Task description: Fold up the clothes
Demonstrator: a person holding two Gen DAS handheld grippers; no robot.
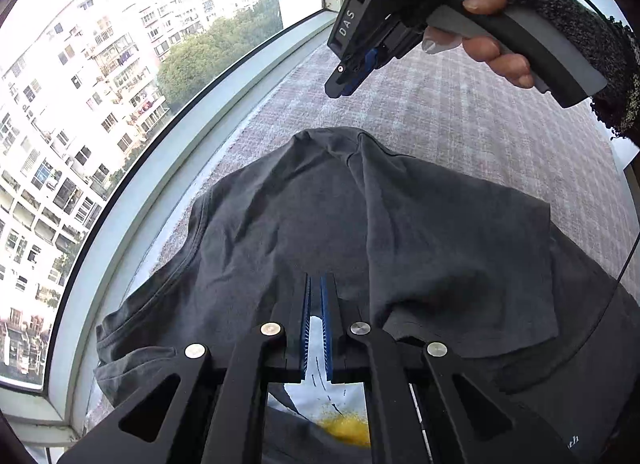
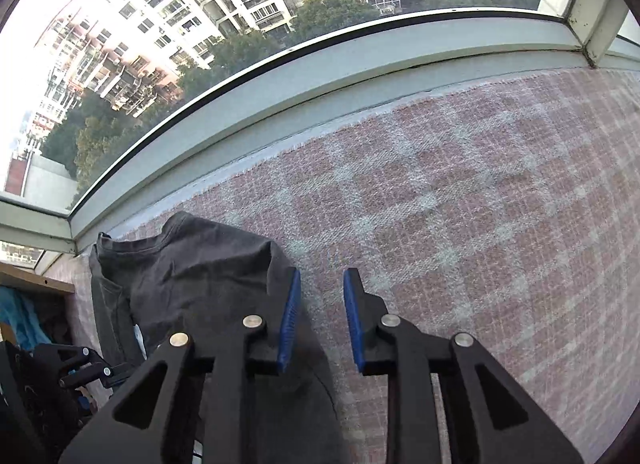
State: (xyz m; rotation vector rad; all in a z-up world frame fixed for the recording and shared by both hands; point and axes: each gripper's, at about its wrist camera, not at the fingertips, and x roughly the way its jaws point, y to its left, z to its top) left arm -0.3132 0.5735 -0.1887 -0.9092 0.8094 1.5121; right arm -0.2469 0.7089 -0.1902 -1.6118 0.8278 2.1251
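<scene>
- While the dark grey T-shirt (image 1: 304, 224) lies crumpled on the checked cloth (image 2: 460, 192) beside the window ledge (image 2: 280, 96), the left gripper (image 1: 316, 304) pinches its fabric, fingers nearly together.
- Farther along that ledge, the right gripper (image 2: 322, 304) hangs narrowly parted, gripping nothing, just beside the shirt's edge.

Open checked surface (image 2: 480, 224) lies ahead of and to the right of my right gripper (image 2: 320, 316), with nothing on it. The window frame (image 2: 320, 76) bounds it at the far edge. To the left, the heaped dark shirt (image 2: 192, 272) blocks low passage. My left gripper (image 1: 316, 320) stands over the shirt, my right hand (image 1: 500, 56) above and beyond it.
</scene>
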